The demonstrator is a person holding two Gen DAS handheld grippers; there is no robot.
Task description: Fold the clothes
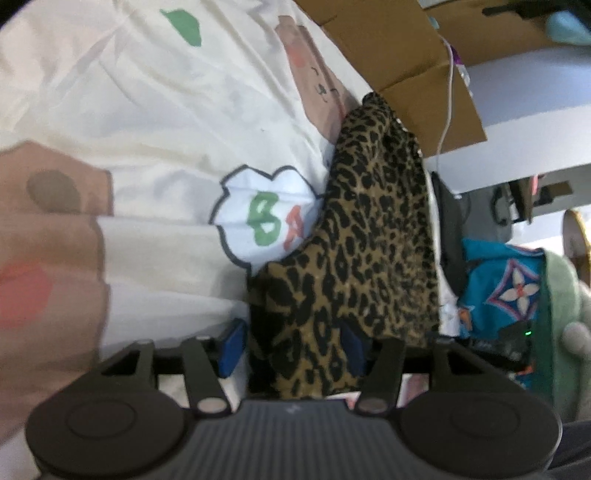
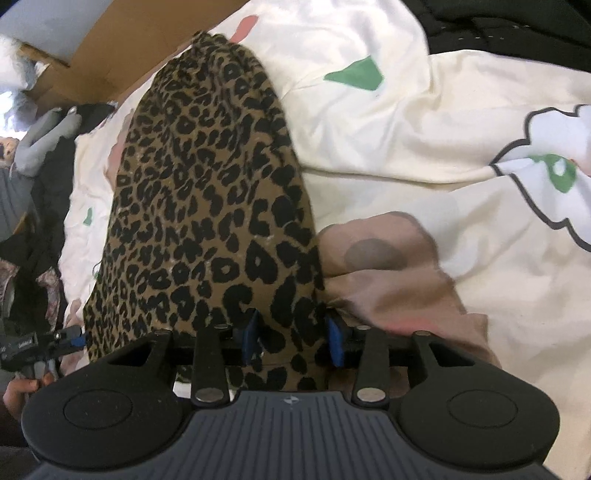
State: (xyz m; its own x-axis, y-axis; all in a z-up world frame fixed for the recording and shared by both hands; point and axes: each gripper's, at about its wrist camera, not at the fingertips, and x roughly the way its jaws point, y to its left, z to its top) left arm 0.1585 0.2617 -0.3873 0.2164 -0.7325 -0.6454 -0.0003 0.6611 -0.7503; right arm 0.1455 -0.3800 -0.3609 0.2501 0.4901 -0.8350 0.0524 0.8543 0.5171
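Gripping leopard-print garment (image 1: 369,236) with both tools: left gripper (image 1: 291,349) with blue pads partly apart, cloth bunched between them; right gripper (image 2: 293,341) pads narrowed onto a fold of same fabric (image 2: 207,206). Thin soft knit, tan ground with black blotchy spots, crumpled into a tapering hump running forward from both sets of fingers. Lying on cream bedsheet (image 1: 147,122) ahead and left of left gripper, wrinkled cotton look, printed with green patches, brown bear-like shapes with pink cheeks, and a scalloped white cloud outline (image 1: 262,218) just left of garment holding a green "B" and part of an orange letter, rest hidden under cloth. Same cloud print (image 2: 554,166) far right of right gripper, lettering too blurred to read. Cardboard box (image 1: 406,62) ahead-right of left gripper, flat brown flaps, white cable hanging over it. Turquoise fabric (image 1: 502,280) with flower-diamond motif right of left gripper. Black quilted item (image 2: 509,26) ahead-right of right gripper
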